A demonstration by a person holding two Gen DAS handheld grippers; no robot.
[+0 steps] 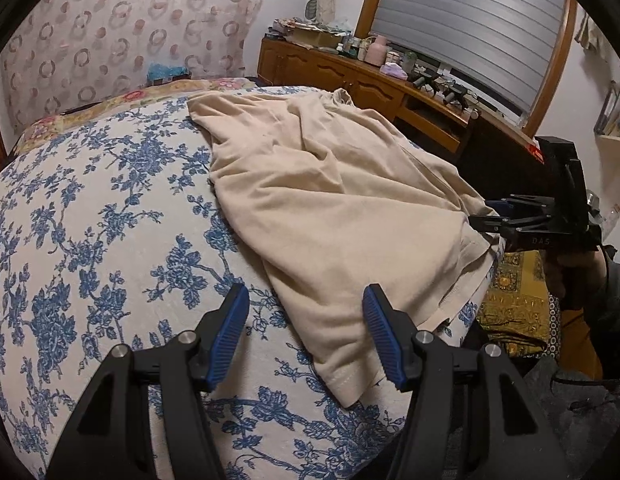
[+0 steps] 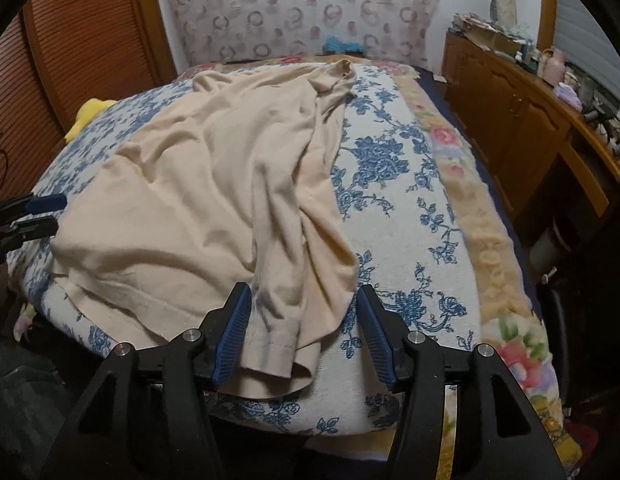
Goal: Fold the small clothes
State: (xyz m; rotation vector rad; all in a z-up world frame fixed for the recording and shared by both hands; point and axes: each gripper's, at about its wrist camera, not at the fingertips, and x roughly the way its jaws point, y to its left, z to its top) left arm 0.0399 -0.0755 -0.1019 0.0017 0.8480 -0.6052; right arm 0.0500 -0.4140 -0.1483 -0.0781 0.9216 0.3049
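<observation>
Left wrist view looks down over a bed (image 1: 81, 216) covered with a white sheet printed with blue flowers, and a beige long-sleeved top (image 1: 310, 200) lies crumpled across it, reaching from the far end toward the near edge. The left gripper (image 1: 305, 336) hangs over the near hem of the top with its jaws released; a corner of the hem lies between the blue pads (image 1: 229, 336) without being pinched. At the right edge of this view the right gripper (image 1: 506, 216), held in a hand (image 1: 566, 276), sits just beside the far side of the garment.

From the right wrist view, the top (image 2: 197, 184) spreads from the left gripper (image 2: 45, 212) at the left edge toward the bed's head, its collar bunched at the far end. The right gripper (image 2: 303, 332) has its jaws parted, and a cuffed sleeve (image 2: 281, 344) lies loose between them on the sheet, the left pad close against the cloth and the right pad clear of it. A wooden sideboard (image 2: 522, 120) crowded with small things runs along the right, and a floral blanket (image 2: 486, 232) edges the bed.
</observation>
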